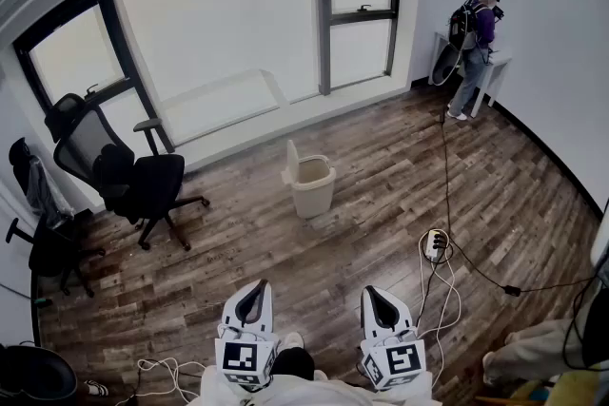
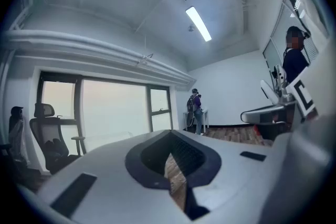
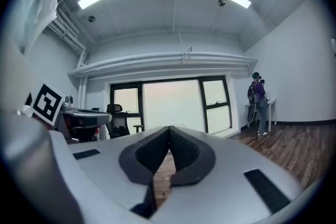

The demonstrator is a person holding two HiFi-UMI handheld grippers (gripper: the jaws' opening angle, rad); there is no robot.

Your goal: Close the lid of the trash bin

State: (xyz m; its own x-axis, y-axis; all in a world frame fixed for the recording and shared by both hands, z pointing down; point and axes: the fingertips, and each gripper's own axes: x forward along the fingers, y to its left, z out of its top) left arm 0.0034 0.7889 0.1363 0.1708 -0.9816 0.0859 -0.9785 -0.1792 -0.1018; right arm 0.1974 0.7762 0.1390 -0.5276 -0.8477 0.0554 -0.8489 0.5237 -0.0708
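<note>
two claws sit low at the near edge of the head view, the left claw [image 1: 257, 288] and the right claw [image 1: 375, 294], side by side and apart from each other. in the left gripper view the left claw's jaws are pressed together at the tips with nothing between them; only a sliver of wooden floor [image 1: 381, 195] shows through the slot behind the tips. the right gripper view shows the right claw pressed together and empty in the same way.

the trash bin [image 1: 314, 197] stands on the floor well ahead of both claws, near the window [image 1: 219, 24]. its lid [image 1: 291, 162] is up, standing upright at the bin's left rim. a black office chair [image 1: 128, 176] stands to the left of it. a power strip [image 1: 435, 244] with a cable [image 1: 445, 166] lies on the floor to the right. a person [image 1: 473, 38] stands in the far right corner.
</note>
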